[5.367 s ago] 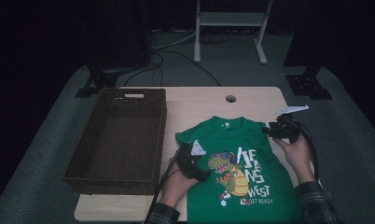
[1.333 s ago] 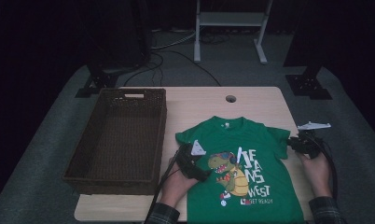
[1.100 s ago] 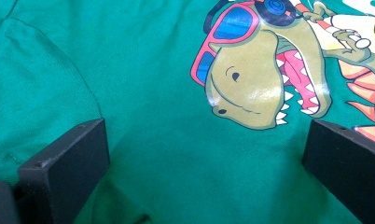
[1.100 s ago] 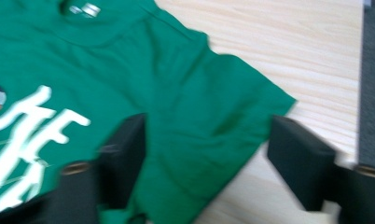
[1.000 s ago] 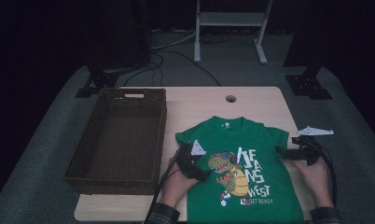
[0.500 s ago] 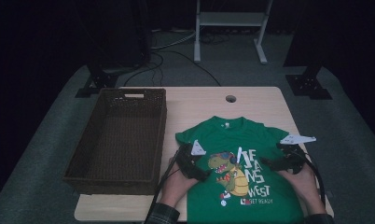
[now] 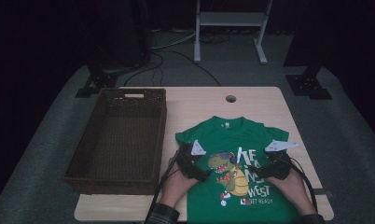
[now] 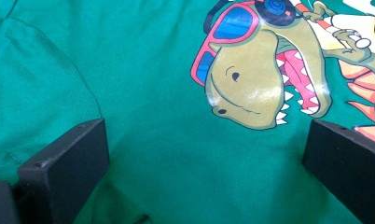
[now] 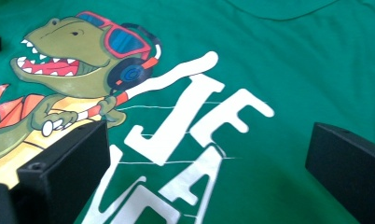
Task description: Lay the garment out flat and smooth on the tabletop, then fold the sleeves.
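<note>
On the pale wooden table [image 7: 251, 100], the green dinosaur T-shirt [image 7: 232, 135] is spread flat beside the wicker basket [image 7: 115, 135], and both the left gripper [image 7: 205, 176] and the right gripper [image 7: 256, 173] are poised over its print with jaws wide apart, nothing clamped, presumably for folding.

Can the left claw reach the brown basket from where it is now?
Probably yes. The left claw, jaws open, rests on the green T-shirt, and the basket stands just to its left with nothing between them.
</note>
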`<action>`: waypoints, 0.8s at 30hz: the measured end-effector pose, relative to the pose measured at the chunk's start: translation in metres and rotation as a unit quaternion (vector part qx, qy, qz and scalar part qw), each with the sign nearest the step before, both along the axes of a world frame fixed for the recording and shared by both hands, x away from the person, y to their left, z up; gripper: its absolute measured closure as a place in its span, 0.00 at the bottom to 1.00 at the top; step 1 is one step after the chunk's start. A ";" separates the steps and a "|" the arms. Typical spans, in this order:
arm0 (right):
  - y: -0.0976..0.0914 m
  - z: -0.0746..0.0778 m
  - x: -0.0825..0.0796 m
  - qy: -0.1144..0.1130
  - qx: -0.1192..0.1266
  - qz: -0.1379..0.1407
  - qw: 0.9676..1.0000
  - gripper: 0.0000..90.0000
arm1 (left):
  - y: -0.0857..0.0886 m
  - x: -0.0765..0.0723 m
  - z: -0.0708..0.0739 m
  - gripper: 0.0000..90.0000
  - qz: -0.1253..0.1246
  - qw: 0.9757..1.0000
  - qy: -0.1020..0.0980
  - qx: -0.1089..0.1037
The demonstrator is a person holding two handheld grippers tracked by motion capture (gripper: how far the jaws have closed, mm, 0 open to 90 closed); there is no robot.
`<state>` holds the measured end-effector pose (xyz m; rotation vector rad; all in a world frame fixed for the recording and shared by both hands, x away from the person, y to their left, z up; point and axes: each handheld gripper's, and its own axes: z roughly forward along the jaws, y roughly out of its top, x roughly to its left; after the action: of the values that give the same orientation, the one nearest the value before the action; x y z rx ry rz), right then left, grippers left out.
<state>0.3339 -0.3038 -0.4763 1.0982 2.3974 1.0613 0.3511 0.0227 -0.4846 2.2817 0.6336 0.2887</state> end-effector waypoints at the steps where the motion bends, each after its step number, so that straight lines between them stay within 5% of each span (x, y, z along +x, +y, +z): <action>1: 0.001 -0.001 0.000 0.002 0.000 0.002 1.000 0.00 | 0.000 0.000 0.000 0.00 0.001 1.000 0.000 0.000; 6: 0.007 -0.009 0.001 0.011 -0.023 0.009 1.000 0.00 | 0.000 0.000 0.000 0.00 0.001 1.000 0.000 0.000; 18: 0.004 -0.011 -0.003 0.002 -0.019 0.002 1.000 0.00 | -0.002 -0.002 0.003 0.00 0.006 1.000 0.002 -0.002; 24: -0.002 -0.011 -0.005 0.002 -0.019 -0.001 1.000 0.00 | -0.003 -0.002 0.012 0.00 0.009 1.000 0.002 -0.022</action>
<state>0.3288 -0.3062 -0.4876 1.0917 2.4088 1.0098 0.3488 0.0198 -0.4726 2.2364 0.6569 0.2756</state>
